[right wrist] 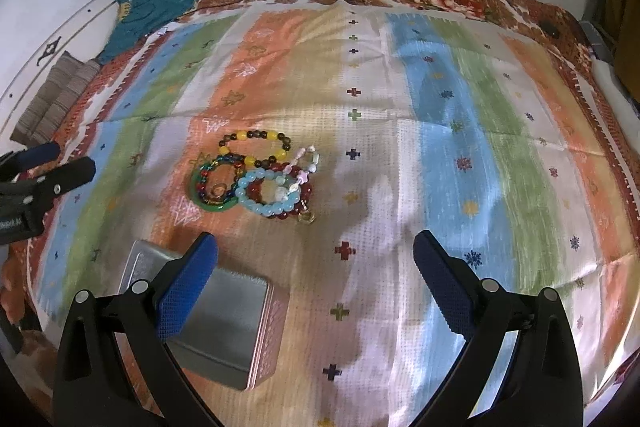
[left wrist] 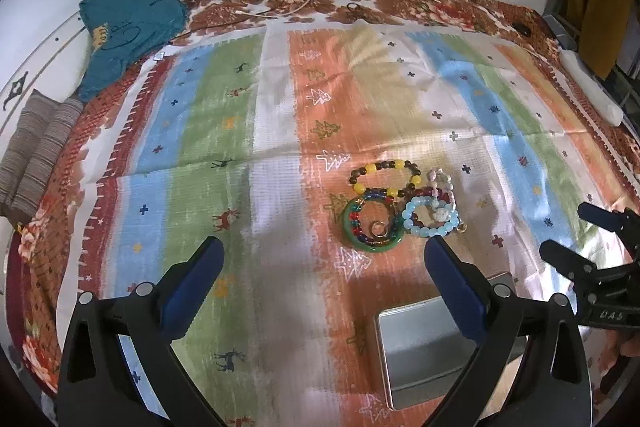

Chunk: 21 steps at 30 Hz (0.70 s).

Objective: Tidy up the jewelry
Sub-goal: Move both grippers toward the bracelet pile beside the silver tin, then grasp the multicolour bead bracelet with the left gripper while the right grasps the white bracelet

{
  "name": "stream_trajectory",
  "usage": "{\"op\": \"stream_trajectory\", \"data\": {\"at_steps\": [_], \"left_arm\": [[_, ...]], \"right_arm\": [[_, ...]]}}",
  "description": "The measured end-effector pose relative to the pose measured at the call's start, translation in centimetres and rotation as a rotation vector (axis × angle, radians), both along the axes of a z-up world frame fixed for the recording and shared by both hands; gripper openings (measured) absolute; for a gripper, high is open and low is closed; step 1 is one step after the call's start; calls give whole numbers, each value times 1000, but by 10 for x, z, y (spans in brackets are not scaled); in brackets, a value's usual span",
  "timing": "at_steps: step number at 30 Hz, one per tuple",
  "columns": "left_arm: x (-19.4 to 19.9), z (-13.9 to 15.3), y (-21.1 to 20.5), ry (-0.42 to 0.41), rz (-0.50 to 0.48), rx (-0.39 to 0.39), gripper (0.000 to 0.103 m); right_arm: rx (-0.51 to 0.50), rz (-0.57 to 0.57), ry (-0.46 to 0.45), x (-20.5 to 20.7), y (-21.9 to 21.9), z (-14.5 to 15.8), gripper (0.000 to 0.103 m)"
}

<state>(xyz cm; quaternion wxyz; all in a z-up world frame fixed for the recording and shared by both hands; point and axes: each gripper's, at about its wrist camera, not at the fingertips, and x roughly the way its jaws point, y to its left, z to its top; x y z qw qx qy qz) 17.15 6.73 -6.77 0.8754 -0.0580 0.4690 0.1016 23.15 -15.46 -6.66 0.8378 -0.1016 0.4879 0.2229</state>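
Fingers [left wrist: 208, 267] of both grippers spread wide and empty above a striped cloth [left wrist: 192, 147], bracelets [left wrist: 396, 203] heaped at twelve o'clock of a tin box [left wrist: 424, 347].

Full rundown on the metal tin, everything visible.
The tin is a square box with rounded corners, dull silver metal inside, its outer side wall patterned pink. It is open, no lid in view, and looks empty. It sits flat on the striped cloth, nearer the cameras than the bracelet pile and apart from it. Nothing touches it: the right gripper and left gripper, both open, only overlap it in view.
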Motion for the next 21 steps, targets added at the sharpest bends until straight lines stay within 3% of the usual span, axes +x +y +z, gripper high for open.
{"op": "stream_trajectory", "data": {"at_steps": [21], "left_arm": [[37, -35, -2, 82, -70, 46, 98]], "right_arm": [[-17, -16, 37, 43, 11, -19, 99]]}}
